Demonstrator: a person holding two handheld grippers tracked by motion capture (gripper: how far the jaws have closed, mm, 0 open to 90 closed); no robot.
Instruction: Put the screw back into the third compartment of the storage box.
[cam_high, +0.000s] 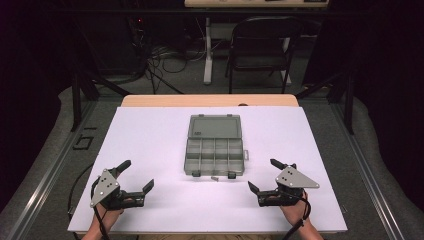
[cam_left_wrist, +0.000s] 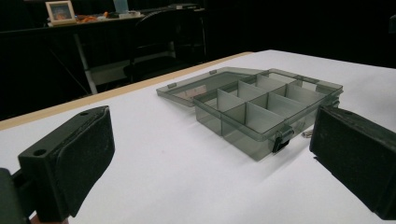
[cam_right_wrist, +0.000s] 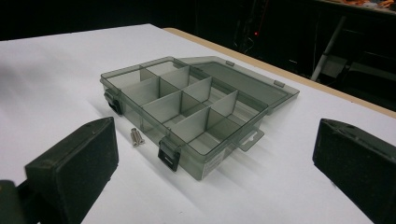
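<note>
While both claws idle near table's front edge, left gripper (cam_high: 136, 176) and right gripper (cam_high: 261, 174) stand spread wide, holding nothing. Between them, mid-table: organizer box (cam_high: 214, 155), lid laid open, compartments apparently bare. Two screws (cam_right_wrist: 136, 136) on sheet just before front latches. Risk: screws small, flat-lying; wide pads may skid them away.

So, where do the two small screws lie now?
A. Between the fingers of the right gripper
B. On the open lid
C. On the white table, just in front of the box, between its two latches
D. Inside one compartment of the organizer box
C: the screws lie on the bare white table beside the front wall of the organizer box, outside every compartment; the right gripper stands open and holds nothing.
</note>
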